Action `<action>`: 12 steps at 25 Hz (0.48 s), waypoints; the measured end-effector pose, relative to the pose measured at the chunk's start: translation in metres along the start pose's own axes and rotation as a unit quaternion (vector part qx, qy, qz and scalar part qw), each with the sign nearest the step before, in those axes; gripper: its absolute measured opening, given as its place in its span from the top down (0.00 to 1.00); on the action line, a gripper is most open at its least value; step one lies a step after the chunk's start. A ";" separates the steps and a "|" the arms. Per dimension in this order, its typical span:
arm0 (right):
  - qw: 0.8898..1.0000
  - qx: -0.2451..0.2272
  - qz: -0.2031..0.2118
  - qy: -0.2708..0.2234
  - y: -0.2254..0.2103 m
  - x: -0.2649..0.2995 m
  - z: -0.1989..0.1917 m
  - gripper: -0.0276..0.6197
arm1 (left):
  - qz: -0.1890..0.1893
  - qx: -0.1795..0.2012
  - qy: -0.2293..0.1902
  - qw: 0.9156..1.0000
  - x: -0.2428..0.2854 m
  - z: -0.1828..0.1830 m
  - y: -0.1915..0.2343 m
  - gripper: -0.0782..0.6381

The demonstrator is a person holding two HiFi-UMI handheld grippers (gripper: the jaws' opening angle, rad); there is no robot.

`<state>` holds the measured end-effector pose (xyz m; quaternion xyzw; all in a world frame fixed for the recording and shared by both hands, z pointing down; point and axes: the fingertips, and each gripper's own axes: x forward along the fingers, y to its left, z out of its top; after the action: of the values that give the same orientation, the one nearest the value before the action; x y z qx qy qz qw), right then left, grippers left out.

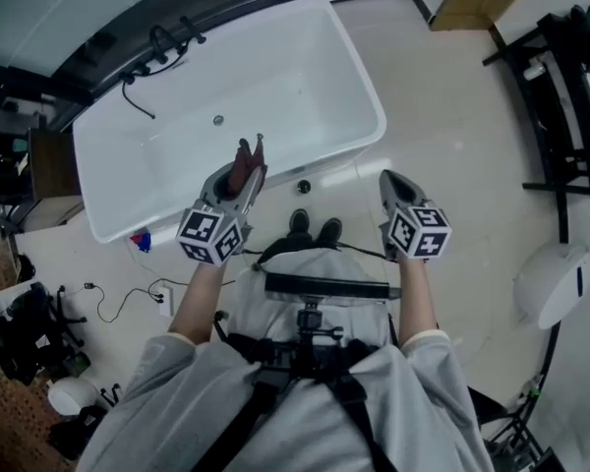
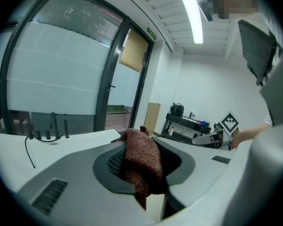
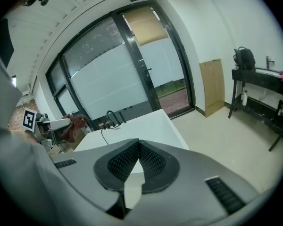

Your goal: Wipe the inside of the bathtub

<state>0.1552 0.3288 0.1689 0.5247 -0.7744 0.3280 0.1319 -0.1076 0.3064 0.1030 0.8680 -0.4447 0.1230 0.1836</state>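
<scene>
You stand facing the white bathtub (image 1: pixel 275 87) at twelve o'clock, your left gripper (image 1: pixel 249 153) clamping a brown cloth (image 1: pixel 242 168) above its near rim. Your right gripper (image 1: pixel 389 178), at three o'clock, is closed and empty. Wiping looks unstarted, with the whole interior left to do.

The left gripper (image 1: pixel 244 177) holds a reddish-brown cloth (image 1: pixel 248 153) over the near edge of the white bathtub (image 1: pixel 275 82). The right gripper (image 1: pixel 393 183) hangs beside the tub's near right corner, jaws seemingly together. Black taps (image 1: pixel 162 45) stand at the far edge.
</scene>
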 end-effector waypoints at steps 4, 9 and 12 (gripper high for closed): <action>1.000 -0.013 -0.009 0.006 0.001 0.002 0.006 0.95 | -0.018 -0.001 -0.001 1.000 0.014 0.005 -0.002 0.73; 1.000 -0.015 -0.022 0.001 0.001 0.007 0.015 0.95 | -0.037 0.008 -0.001 0.999 0.026 0.009 0.002 0.73; 0.999 -0.027 -0.032 0.001 -0.002 0.008 0.017 0.95 | -0.045 0.009 -0.001 0.999 0.033 0.009 0.002 0.73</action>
<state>0.1559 0.3116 0.1612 0.5448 -0.7656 0.3038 0.1572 -0.0896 0.2779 0.1080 0.8889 -0.4040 0.1175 0.1810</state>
